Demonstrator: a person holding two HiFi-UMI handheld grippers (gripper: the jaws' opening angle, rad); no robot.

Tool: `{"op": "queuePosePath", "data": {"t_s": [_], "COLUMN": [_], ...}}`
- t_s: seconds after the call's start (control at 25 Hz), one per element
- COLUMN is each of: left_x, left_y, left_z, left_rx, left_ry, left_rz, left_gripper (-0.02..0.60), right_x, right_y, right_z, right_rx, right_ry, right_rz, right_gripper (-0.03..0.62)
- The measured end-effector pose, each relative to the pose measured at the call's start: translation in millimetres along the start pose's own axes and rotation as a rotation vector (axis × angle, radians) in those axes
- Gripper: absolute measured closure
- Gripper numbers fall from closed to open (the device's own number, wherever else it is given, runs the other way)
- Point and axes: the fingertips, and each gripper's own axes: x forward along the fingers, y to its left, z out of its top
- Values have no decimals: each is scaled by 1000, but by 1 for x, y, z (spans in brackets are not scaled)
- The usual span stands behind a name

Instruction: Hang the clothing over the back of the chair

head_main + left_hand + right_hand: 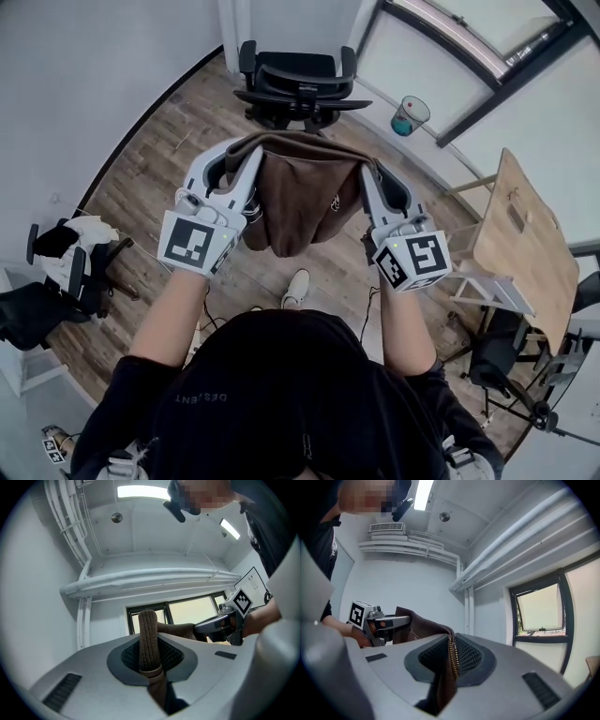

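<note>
A brown zip-up garment point(302, 197) hangs spread between my two grippers, held high above the wooden floor. My left gripper point(246, 161) is shut on its ribbed brown edge point(148, 637). My right gripper point(367, 173) is shut on the edge with the brass zipper point(453, 656). The garment's body droops between them. A black office chair point(298, 86) with armrests stands just beyond the garment, its backrest facing me. In each gripper view the other gripper shows across the cloth.
A second black chair point(66, 267) with white cloth on it stands at the left. A wooden desk point(525, 248) is at the right, with another black chair point(497, 361) below it. A teal bin point(409, 116) sits by the window wall. The person's shoe point(296, 287) is under the garment.
</note>
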Motion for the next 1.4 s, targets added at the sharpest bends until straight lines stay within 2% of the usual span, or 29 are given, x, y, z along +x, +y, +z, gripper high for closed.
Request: {"op": "queuePosePath", "data": {"t_s": [0.48, 0.8, 1.08, 1.4], "left_x": [72, 92, 114, 147], "left_y": [8, 13, 29, 57], "left_z": [-6, -13, -25, -35], "left_rx": [11, 12, 6, -20], "left_ry": [14, 35, 37, 13], "left_rz": [41, 56, 18, -69], "left_gripper": [534, 534, 532, 534], "right_x": [34, 46, 64, 88], "right_y": [-67, -83, -93, -103], "right_z": [2, -2, -10, -13], "right_rx": [7, 16, 26, 23], "right_ry": [16, 23, 38, 61], "right_rz": [33, 60, 35, -40], "right_gripper": [537, 537, 537, 536]}}
